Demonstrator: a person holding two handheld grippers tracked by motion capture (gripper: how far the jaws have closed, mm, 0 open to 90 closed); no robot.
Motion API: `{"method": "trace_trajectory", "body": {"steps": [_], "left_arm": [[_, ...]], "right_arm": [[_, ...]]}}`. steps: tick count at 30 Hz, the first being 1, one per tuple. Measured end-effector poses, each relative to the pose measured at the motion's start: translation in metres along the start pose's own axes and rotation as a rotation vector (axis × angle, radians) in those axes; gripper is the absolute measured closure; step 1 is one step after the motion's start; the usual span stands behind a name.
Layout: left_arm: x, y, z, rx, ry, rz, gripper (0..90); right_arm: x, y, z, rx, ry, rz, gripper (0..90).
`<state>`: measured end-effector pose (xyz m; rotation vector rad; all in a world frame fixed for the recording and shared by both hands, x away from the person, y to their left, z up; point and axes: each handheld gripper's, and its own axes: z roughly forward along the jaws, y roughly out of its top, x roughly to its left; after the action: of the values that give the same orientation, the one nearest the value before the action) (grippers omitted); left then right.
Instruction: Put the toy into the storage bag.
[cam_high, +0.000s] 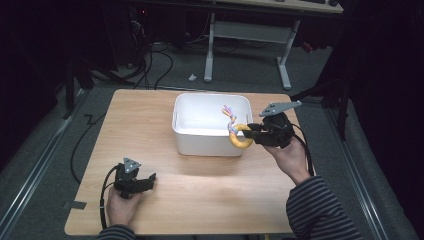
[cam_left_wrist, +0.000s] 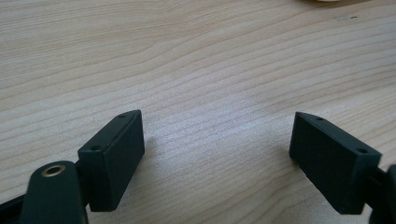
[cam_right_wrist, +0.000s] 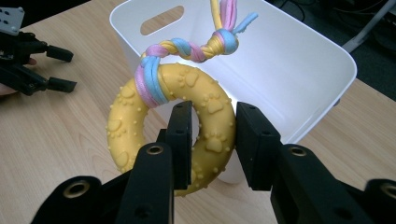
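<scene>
Gripping the yellow ring toy (cam_right_wrist: 187, 121) by its rim with both pads pressed on it, the right claw (cam_right_wrist: 212, 140) holds it above the near right corner of the white tub (cam_high: 210, 137), braided rope tail (cam_right_wrist: 196, 46) over the tub, while the left claw (cam_left_wrist: 217, 154) rests spread wide, holding nothing, on the desk (cam_high: 150, 120).

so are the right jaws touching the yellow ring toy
Touching: the right gripper view shows the right gripper with both jaws pressed against the yellow ring toy.

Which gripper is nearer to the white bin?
Right. The right gripper holds the yellow ring toy at the white bin's front right corner; the left gripper rests near the table's front edge.
</scene>
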<state>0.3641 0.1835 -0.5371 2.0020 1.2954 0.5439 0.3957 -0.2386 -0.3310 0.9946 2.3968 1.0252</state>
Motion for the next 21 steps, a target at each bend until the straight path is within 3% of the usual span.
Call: {"method": "trace_trajectory", "body": {"steps": [21], "left_arm": [[0.000, 0.000, 0.000, -0.001, 0.001, -0.001, 18.8]], "right_arm": [[-0.015, 0.023, 0.037, 0.039, -0.026, 0.031, 68.5]]}}
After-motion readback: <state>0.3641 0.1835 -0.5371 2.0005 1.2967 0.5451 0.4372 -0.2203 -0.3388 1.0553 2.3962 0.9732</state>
